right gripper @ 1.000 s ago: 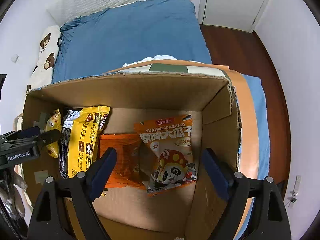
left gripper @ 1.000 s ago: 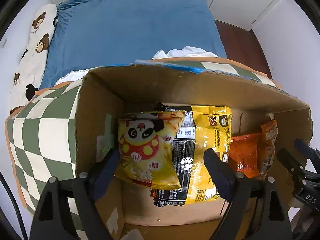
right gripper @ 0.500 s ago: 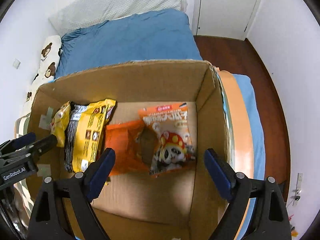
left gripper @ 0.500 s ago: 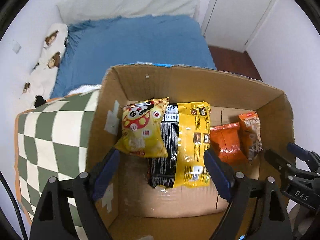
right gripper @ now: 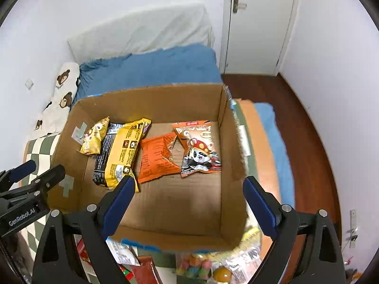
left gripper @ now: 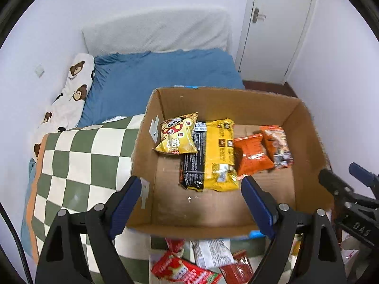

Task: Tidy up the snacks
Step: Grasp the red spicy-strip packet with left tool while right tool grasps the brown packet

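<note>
An open cardboard box [left gripper: 225, 104] [right gripper: 154, 101] sits on the bed. Lined up inside are a yellow panda bag [left gripper: 176, 137] [right gripper: 94, 137], a yellow-and-black pack [left gripper: 210, 156] [right gripper: 123, 153], a plain orange bag [left gripper: 251, 156] [right gripper: 158, 158] and an orange panda bag [left gripper: 277, 145] [right gripper: 199, 149]. My left gripper [left gripper: 191, 187] hovers open above the box's near left part, holding nothing. Over the near right part my right gripper [right gripper: 189, 184] has its jaws opening, with nothing between them. Each gripper also shows at the edge of the other's view.
Loose snacks lie in front of the box: a red packet [left gripper: 184, 269], a white packet [left gripper: 213, 253], a colourful candy bag [right gripper: 196, 265] and a yellow bag [right gripper: 246, 248]. A green checked cushion [left gripper: 78, 156] lies left of the box. Beyond are a blue sheet [left gripper: 165, 71] and a door [right gripper: 258, 23].
Both grippers have drawn back and up out of the box. The whole box and the loose snacks in front of it have come into view. The four packs inside have stayed put.
</note>
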{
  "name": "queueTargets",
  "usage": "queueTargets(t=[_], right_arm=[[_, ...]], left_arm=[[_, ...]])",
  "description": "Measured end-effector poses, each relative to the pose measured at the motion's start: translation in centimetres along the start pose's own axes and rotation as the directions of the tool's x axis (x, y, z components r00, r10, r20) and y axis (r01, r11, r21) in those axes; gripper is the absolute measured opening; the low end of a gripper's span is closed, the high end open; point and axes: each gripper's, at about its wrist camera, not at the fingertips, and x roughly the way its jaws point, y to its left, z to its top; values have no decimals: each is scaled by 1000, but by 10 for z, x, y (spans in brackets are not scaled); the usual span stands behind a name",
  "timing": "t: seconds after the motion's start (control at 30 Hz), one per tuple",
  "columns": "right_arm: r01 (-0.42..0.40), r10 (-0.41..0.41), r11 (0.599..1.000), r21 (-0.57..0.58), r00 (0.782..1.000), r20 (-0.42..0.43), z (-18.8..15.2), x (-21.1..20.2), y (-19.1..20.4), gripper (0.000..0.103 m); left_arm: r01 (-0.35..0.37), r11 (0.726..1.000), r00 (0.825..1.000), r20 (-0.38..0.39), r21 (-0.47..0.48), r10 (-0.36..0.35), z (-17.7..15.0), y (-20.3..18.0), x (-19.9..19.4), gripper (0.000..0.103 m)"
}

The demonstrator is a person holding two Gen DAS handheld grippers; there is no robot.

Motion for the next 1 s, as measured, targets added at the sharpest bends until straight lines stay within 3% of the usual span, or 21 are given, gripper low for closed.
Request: queueTargets(t=[0.37, 0.57, 0.73, 0.8, 0.9, 0.97, 1.0], right_arm=[[-13, 10, 1000, 20, 993, 120, -48, -85, 4, 94], [-60, 54, 997, 44, 990, 129, -72, -117, 7, 94], [-110, 111, 992, 61, 994, -10, -108, -93, 12, 95], [-124, 128, 991, 55, 989, -76, -125, -69, 16, 94], [-145, 153, 988, 57, 971, -183, -148, -24, 22, 93], [-156, 168, 985, 70, 956, -242, -164, 5, 25, 85], [-153, 167, 986, 71, 949, -267, -171, 18, 27, 77]], left_arm=[[-27, 1000, 992, 123, 10, 26, -39, -4, -77, 86], [-1, 999, 998, 67, -47, 4, -65, 4, -87, 86], [2, 984, 993, -116, -179, -23, -102, 30, -50, 86], [2, 966, 974, -220, -257, -60, -121, 45, -22, 86], [2, 918, 923, -353, -397, -155, -155, 63, 24, 86], [14, 859, 878, -405, -512, -256, -176, 71, 51, 84], [18, 839, 865, -412, -544, -286, -183, 71, 58, 84]])
